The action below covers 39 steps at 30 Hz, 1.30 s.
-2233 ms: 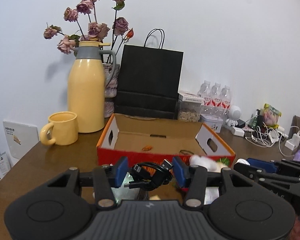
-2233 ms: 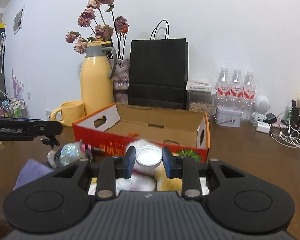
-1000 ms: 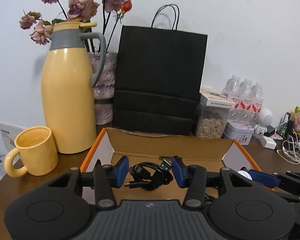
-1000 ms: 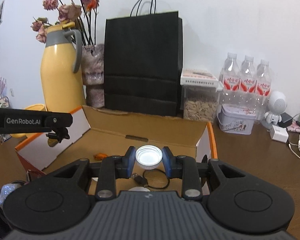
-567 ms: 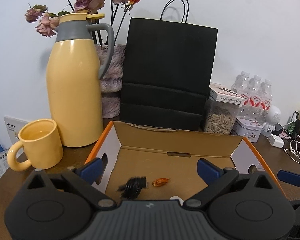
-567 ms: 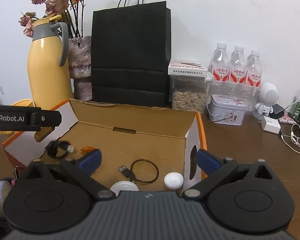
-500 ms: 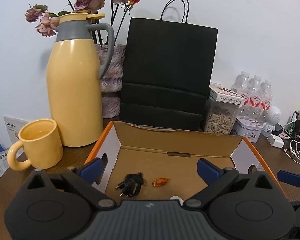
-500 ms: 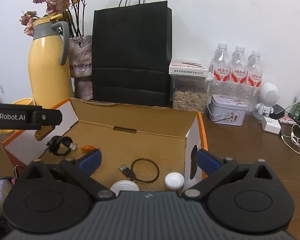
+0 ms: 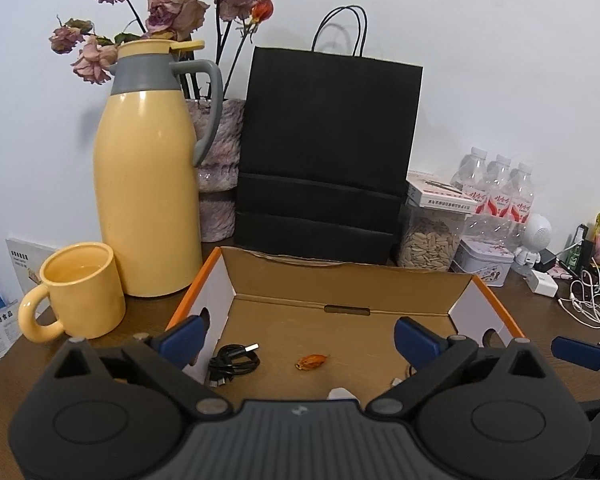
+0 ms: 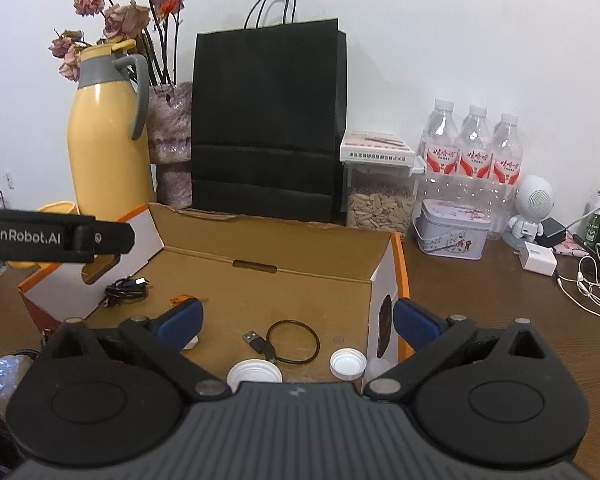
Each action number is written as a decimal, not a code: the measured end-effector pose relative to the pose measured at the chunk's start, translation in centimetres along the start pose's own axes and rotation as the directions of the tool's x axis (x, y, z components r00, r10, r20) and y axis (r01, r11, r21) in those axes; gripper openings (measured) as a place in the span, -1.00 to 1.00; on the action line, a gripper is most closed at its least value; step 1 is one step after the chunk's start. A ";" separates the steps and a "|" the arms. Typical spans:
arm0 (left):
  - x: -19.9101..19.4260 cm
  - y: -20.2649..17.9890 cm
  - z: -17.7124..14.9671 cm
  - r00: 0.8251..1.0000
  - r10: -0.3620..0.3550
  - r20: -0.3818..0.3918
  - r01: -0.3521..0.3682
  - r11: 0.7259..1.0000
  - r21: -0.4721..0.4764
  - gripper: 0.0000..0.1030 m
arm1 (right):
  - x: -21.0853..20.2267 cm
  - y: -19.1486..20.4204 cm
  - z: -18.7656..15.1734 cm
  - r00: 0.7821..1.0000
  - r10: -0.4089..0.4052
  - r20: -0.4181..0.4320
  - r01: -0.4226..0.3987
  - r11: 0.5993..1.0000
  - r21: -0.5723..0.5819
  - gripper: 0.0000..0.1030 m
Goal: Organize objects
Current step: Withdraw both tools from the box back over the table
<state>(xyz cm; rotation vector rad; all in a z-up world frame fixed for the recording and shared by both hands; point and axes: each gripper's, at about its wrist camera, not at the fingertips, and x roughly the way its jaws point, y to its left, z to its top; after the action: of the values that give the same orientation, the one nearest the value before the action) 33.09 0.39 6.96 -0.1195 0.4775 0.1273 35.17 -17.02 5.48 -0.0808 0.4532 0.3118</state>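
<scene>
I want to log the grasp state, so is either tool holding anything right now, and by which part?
Nothing is held. The left tool and right tool are both open and empty; the coiled black cable and white cap lie loose in the cardboard box.

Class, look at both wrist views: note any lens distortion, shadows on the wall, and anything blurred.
Left wrist view: fisheye bends the frame, dark corners; the black paper bag handles cast a soft shadow on the wall; the yellow thermos shows a small highlight. Right wrist view: same curved edges; the crumpled object at lower left is blurred; the cardboard box is sharp.
</scene>
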 end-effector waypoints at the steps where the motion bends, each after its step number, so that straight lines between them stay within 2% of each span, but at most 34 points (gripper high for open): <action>1: -0.3 0.0 0.0 1.000 0.001 0.008 -0.001 1.000 0.000 0.96 | -0.3 0.0 0.1 1.000 0.000 0.005 0.000 1.000 -0.001 1.00; 13: -5.4 -0.2 -0.5 0.995 -0.029 0.094 0.026 0.999 0.034 0.96 | -4.6 1.1 0.3 0.996 0.007 0.088 -0.005 1.000 -0.024 1.00; 26: -9.3 1.3 -2.6 0.997 -0.031 0.071 0.027 0.998 0.048 0.96 | -8.7 2.2 -1.8 0.995 0.014 0.095 -0.011 0.999 -0.034 1.00; 39: -12.5 3.1 -5.6 1.000 -0.002 0.022 0.001 0.997 0.072 0.96 | -11.4 2.9 -5.5 1.000 0.005 0.028 -0.004 0.999 -0.045 1.00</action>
<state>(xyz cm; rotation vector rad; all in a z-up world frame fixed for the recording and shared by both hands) 19.14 1.48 7.60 -0.0474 0.4596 0.1095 22.24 -18.20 5.57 -0.1188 0.4182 0.3270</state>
